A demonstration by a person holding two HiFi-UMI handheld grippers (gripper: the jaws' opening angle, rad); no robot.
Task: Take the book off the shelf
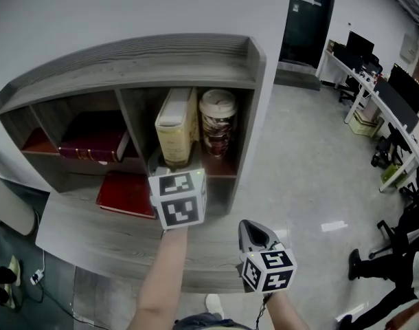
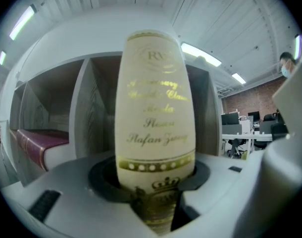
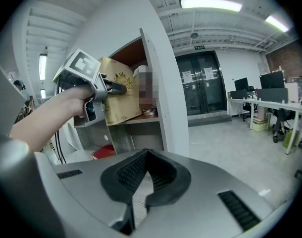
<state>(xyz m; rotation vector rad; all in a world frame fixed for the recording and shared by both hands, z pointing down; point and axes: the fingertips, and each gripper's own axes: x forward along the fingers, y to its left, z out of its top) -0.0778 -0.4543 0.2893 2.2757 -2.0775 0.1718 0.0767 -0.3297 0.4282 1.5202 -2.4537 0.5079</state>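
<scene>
A cream book with gold lettering (image 1: pixel 175 124) stands in the right compartment of the grey wooden shelf (image 1: pixel 161 57). My left gripper (image 1: pixel 174 165) is shut on the lower part of its spine. In the left gripper view the book's spine (image 2: pixel 155 118) fills the middle and sits pinched between the jaws of the left gripper (image 2: pixel 153 207). From the right gripper view the book (image 3: pixel 119 95) looks tilted at the shelf front, with the left gripper (image 3: pixel 116 88) on it. My right gripper (image 1: pixel 254 234) hangs lower right, off the shelf, shut and empty; its jaws meet in its own view (image 3: pixel 136 197).
A lidded jar (image 1: pixel 217 122) stands just right of the book. A dark red book (image 1: pixel 93 144) lies in the left compartment and a red one (image 1: pixel 127 192) on the lower board. Office desks with monitors (image 1: pixel 395 102) and chairs line the right side across the grey floor.
</scene>
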